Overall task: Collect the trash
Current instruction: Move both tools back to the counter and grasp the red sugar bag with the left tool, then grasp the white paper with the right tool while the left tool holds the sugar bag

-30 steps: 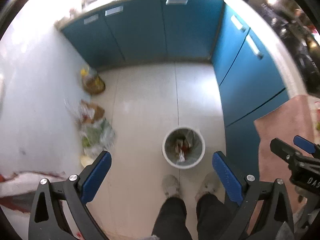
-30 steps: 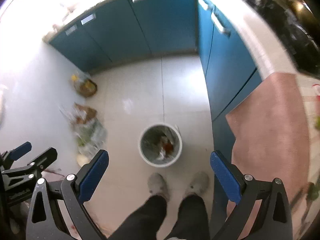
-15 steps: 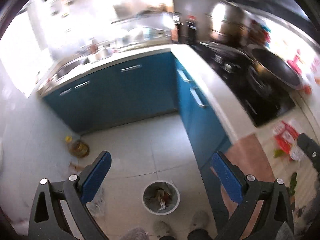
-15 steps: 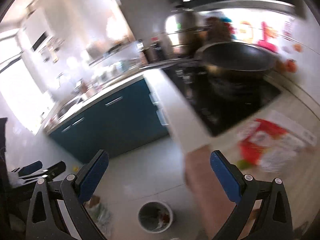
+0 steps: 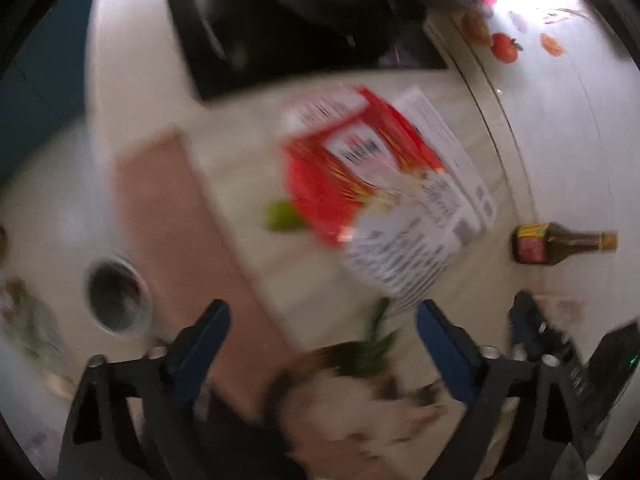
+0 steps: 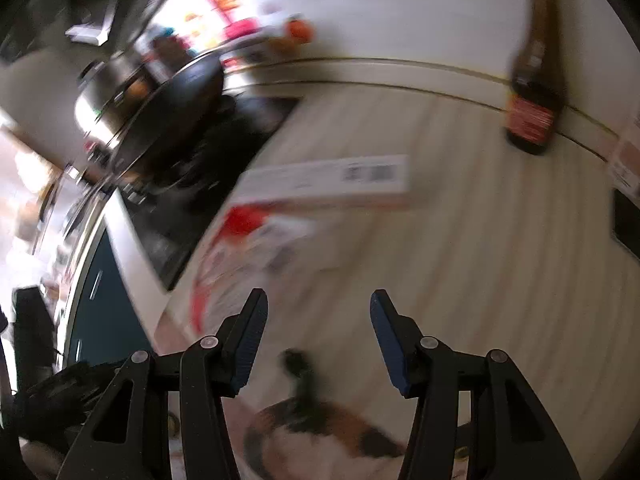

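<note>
The views are blurred by motion. A red and white wrapper lies on the pale counter beside a long white box. Green scraps and a brown and white heap lie just below my left gripper, whose jaws are closing with nothing between them. The grey trash bin stands on the floor at the left. My right gripper hovers over the same heap and a dark green scrap; its jaws are closing and hold nothing. The wrapper and box lie beyond it.
A brown sauce bottle stands by the back wall. A black wok sits on the dark hob at the far left of the counter. A pinkish strip runs along the counter's edge above blue cabinets.
Both views have swung from the floor and the bin up over the counter. The right gripper's jaws stand clearly narrower than before; the left's slightly narrower.
</note>
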### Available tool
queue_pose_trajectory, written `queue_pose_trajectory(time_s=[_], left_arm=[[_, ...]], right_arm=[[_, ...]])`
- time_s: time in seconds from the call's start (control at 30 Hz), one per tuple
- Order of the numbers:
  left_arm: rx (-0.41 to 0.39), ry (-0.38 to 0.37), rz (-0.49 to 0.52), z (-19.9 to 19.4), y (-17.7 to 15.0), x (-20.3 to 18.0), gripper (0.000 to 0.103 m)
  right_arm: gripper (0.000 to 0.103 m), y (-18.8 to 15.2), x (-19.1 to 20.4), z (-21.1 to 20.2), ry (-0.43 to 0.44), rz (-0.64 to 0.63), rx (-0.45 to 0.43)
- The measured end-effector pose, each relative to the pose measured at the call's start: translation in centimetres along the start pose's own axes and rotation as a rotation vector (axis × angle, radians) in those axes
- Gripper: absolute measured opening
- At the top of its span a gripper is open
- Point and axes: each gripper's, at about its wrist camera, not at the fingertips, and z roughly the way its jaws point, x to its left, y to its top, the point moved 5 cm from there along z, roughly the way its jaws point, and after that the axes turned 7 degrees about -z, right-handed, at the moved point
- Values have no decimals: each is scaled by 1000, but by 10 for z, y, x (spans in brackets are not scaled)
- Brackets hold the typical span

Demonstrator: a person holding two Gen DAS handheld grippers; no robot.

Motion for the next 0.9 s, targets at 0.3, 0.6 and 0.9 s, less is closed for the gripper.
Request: queue_pose_trajectory(time_s=[0.3, 0.6, 0.9], left_arm=[[101, -173, -173, 67, 29, -35, 42], [-217, 127, 196, -3, 37, -54, 12], [-415, 354, 311, -79, 28, -10, 10]], right_arm=[[56, 23, -53, 29, -7, 58, 40], [56, 33, -46, 42, 18, 37, 80], [61, 21, 15, 85, 101, -32, 185]])
